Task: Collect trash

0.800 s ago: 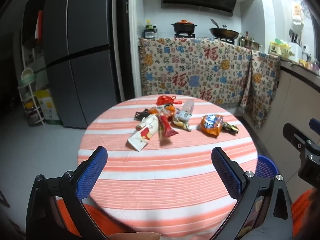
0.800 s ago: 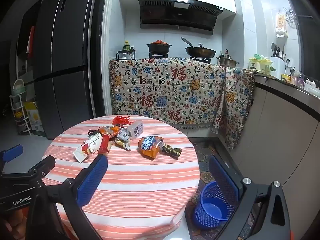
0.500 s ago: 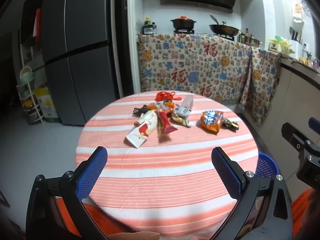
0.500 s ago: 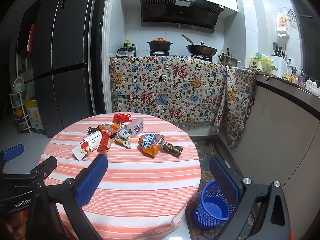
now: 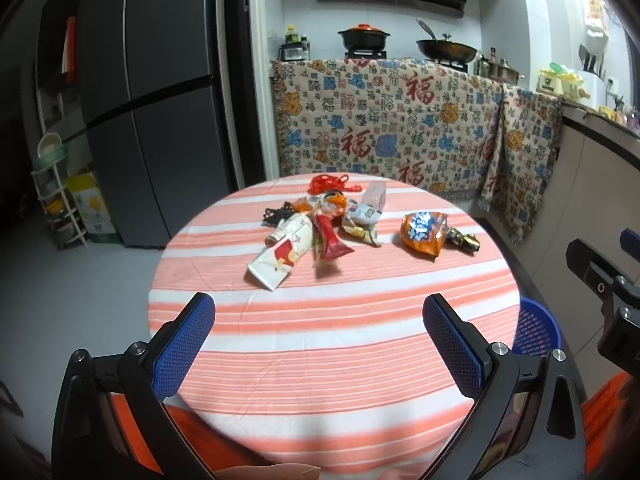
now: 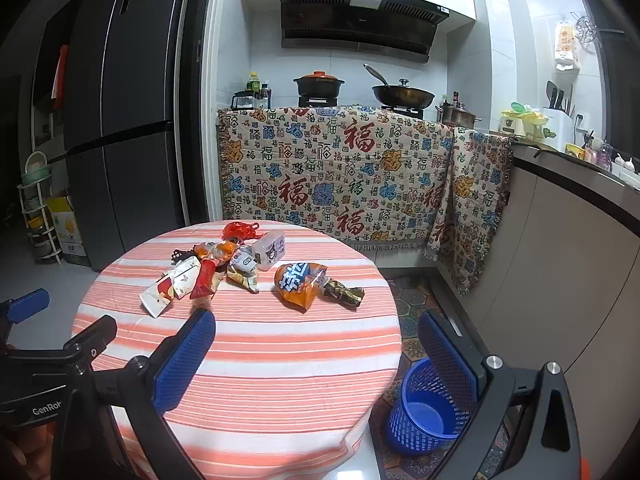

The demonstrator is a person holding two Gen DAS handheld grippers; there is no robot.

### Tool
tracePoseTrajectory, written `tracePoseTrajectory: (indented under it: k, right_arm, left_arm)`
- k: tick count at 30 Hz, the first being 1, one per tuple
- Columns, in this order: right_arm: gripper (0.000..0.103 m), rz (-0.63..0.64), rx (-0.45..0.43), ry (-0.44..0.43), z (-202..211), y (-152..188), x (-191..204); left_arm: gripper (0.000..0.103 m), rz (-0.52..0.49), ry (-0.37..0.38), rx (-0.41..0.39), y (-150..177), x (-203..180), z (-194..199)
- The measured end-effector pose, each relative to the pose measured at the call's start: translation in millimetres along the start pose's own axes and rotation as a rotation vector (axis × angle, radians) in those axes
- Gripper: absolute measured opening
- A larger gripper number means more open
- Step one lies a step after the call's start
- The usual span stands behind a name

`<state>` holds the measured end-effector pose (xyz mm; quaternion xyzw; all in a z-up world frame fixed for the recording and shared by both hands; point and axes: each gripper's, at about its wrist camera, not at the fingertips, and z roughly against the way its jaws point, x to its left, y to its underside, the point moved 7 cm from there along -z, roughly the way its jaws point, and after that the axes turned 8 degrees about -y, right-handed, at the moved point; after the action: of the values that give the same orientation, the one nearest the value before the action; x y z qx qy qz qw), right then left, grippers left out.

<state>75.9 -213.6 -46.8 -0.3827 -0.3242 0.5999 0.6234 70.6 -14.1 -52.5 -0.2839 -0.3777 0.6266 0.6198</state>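
We take the round table (image 6: 256,360) with its orange-and-white striped cloth as our landmark. Behind it stands the tall dark refrigerator (image 6: 120,120), off to the back left, and directly behind it runs a counter draped in a patterned cloth (image 6: 340,176) printed with red characters; a black pot (image 6: 319,84) and a wok (image 6: 402,96) sit on the stove above that cloth. On the floor just beside the table's right edge stands a blue mesh waste basket (image 6: 424,412), upright, with nothing showing inside.

The trash lies on the far half of the table. Largest is a white and red flattened carton (image 5: 282,254), toward the left of the heap. Right of it, a little apart from the rest, lies an orange snack bag (image 5: 422,234), with a crumpled gold-brown wrapper (image 5: 464,239) touching its right end. In the cluster we also see a red wrapper (image 5: 330,238) beside the carton, a small clear plastic box (image 6: 270,250) at the back, and a red plastic bag (image 5: 330,184) at the table's far edge — plus smaller crumpled wrappers we cannot tell apart.

Both tools hang over the near side of the table, well apart from the trash. The left gripper (image 5: 319,320) has its blue-padded jaws spread wide with nothing between them; the right gripper (image 6: 316,340) is likewise released and empty.
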Motion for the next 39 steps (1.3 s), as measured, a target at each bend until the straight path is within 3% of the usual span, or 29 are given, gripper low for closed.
tracePoseTrajectory:
  k: [39]
  right_arm:
    - [0.103, -0.001, 0.015, 0.0, -6, 3, -2]
  left_arm:
    - [0.103, 0.009, -0.006, 0.004, 14, -4, -5]
